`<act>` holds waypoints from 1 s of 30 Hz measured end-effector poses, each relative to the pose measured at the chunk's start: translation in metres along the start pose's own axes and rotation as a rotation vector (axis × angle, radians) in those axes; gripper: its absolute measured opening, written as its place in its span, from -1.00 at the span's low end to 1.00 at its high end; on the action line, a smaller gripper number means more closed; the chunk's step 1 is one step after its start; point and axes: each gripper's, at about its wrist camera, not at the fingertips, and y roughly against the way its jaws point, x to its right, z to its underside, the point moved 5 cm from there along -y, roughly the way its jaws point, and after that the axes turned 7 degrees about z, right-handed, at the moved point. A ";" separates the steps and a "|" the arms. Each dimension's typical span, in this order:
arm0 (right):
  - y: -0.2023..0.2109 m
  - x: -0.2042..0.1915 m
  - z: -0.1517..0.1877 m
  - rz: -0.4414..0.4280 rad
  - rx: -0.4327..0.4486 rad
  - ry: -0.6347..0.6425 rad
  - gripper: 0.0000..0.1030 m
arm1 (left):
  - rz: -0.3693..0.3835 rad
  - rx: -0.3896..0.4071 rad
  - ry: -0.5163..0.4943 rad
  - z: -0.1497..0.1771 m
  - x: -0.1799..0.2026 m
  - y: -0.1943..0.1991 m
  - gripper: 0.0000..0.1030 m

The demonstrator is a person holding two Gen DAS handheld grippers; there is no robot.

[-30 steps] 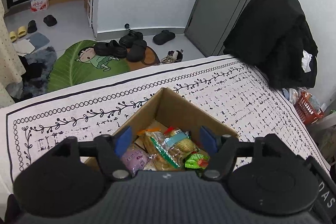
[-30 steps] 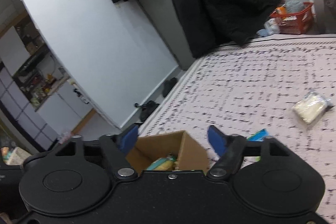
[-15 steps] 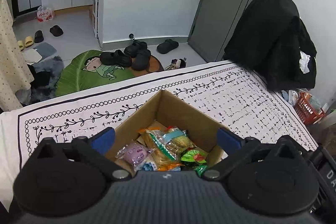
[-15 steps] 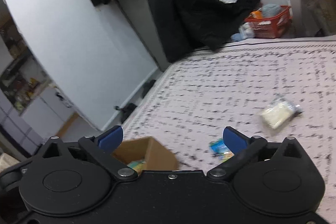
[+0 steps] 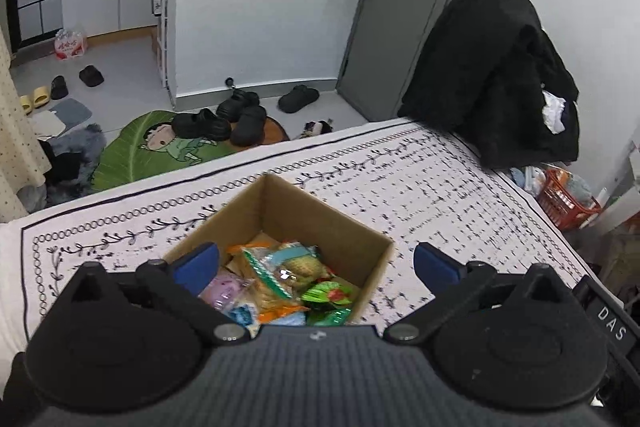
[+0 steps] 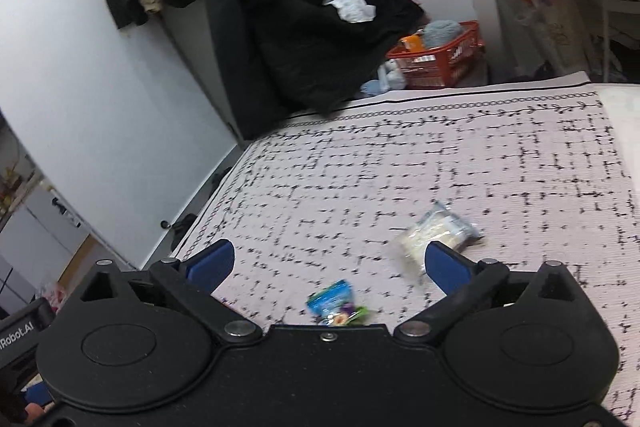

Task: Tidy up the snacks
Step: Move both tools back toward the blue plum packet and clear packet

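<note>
The left gripper (image 5: 316, 261) tilts downward over the box (image 5: 308, 211), its blue fingers (image 5: 198, 261) spread as wide as they go, with nothing gripped between them. One finger shows against the box's near-left wall, the other against the cloth (image 5: 440, 187) to the box's right. The box is open-topped cardboard, standing on the patterned cloth with a corner pointing away from the camera. Inside lie packets (image 5: 280, 279) piled together: a purple one at left, a clear one with green and orange edging in the middle, a bright green one at right.

The right gripper (image 6: 328, 263) also points downward, at a shallower angle, across the bare stretch of cloth (image 6: 400, 163). Its jaws stand fully apart and hold nothing. Just ahead of its body, between the fingers, a small blue packet (image 6: 334, 301) lies on the cloth, partly hidden by the gripper's housing. A little farther and to the right, near the right finger (image 6: 444, 263), lies a clear packet (image 6: 434, 233) with pale contents, blurred. The two packets lie apart from each other.

Beyond the cloth's far edge, a black coat (image 6: 308, 39) is heaped at the corner, with a red basket (image 6: 440, 59) beside it. In the left view, black shoes (image 5: 224, 119) sit on a green mat (image 5: 140, 151) on the floor.
</note>
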 end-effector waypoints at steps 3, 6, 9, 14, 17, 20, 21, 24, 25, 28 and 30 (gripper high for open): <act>0.000 0.010 -0.003 0.035 0.001 -0.001 0.99 | 0.016 -0.012 -0.002 0.004 0.008 -0.002 1.00; -0.001 0.019 -0.005 0.029 -0.008 -0.018 0.99 | 0.020 -0.021 0.012 0.008 0.014 -0.004 1.00; -0.001 0.028 -0.006 0.019 -0.016 -0.028 0.99 | 0.020 -0.026 0.015 0.012 0.019 -0.006 1.00; -0.005 0.046 -0.008 0.056 -0.023 -0.032 0.99 | 0.067 -0.034 0.000 0.021 0.037 -0.012 1.00; -0.010 0.059 -0.008 0.064 -0.033 -0.042 0.99 | 0.097 -0.047 0.003 0.028 0.048 -0.018 1.00; -0.013 0.070 -0.010 0.046 -0.045 -0.077 0.99 | 0.120 -0.063 -0.006 0.037 0.059 -0.025 1.00; -0.013 0.075 -0.012 0.043 -0.046 -0.089 0.99 | 0.129 -0.073 -0.015 0.040 0.064 -0.028 1.00; -0.019 0.085 -0.013 0.047 -0.052 -0.111 0.99 | 0.168 -0.101 -0.036 0.050 0.077 -0.036 1.00; -0.021 0.088 -0.013 0.048 -0.058 -0.117 0.98 | 0.168 -0.106 -0.040 0.053 0.080 -0.039 0.99; -0.028 0.093 -0.010 0.036 -0.082 -0.132 0.93 | 0.178 -0.127 -0.031 0.060 0.085 -0.050 0.99; -0.032 0.093 -0.008 0.017 -0.092 -0.131 0.81 | 0.177 -0.140 -0.035 0.064 0.089 -0.058 0.97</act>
